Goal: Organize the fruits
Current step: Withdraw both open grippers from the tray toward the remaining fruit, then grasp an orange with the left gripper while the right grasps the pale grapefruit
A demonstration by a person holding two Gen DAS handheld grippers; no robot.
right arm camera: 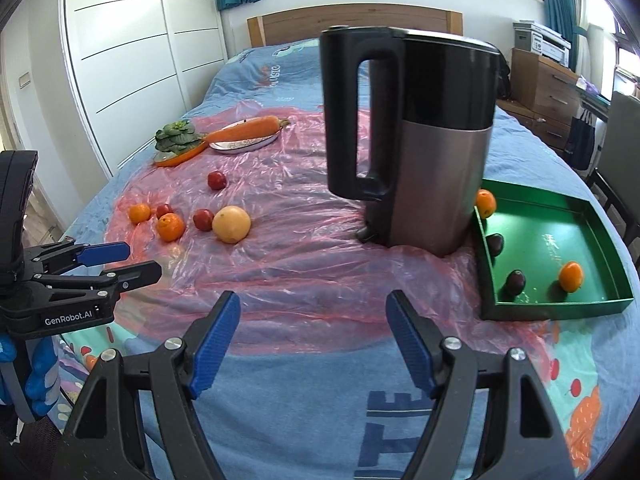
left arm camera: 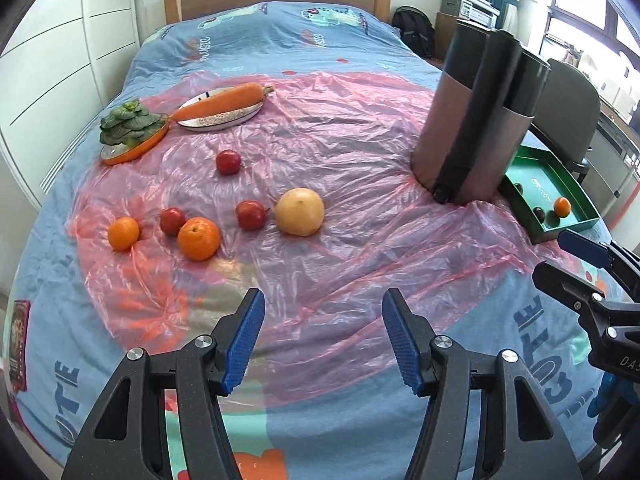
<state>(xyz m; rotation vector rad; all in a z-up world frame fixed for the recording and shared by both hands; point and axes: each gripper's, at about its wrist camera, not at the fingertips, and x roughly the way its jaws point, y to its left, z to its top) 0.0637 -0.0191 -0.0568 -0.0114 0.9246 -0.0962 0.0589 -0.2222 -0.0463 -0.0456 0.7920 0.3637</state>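
From the left wrist camera, the left gripper (left arm camera: 324,340) hangs above the near part of the bed, its blue pads spread apart with nothing between them. Below and ahead lies a broad bare stretch of pink plastic sheet (left arm camera: 352,208) spread over the blue bedspread (left arm camera: 280,32). The loose fruit sits in a cluster to the left on that sheet: a pale yellow grapefruit (left arm camera: 300,212), a red apple (left arm camera: 251,215) just beside it, a larger orange (left arm camera: 199,238) touching another red apple (left arm camera: 173,221), a smaller orange (left arm camera: 123,233) near the sheet's left edge, and one more red apple (left arm camera: 228,161) farther back, apart from the rest. Behind them, a carrot (left arm camera: 224,103) lies across a white plate (left arm camera: 216,122), and leafy greens (left arm camera: 126,122) rest on an orange dish. A tall kettle (left arm camera: 476,120) stands to the right, hiding part of the green tray (left arm camera: 560,184) at the bed's right edge. The right gripper (left arm camera: 560,260) shows at the far right, over the bed's near right part.

From the right wrist camera, the right gripper (right arm camera: 312,344) is likewise released and empty, over open bedspread. The kettle (right arm camera: 412,140) stands straight ahead, close against the tray's left wall. The green tray (right arm camera: 600,240) holds two oranges (right arm camera: 571,276) and two dark fruits (right arm camera: 515,282); most of its floor is bare. The left gripper (right arm camera: 120,260) enters at the left edge, fingers parted and empty, with a blue-gloved hand (right arm camera: 40,376) below it. The loose fruit (right arm camera: 231,224) lies well left of the kettle.
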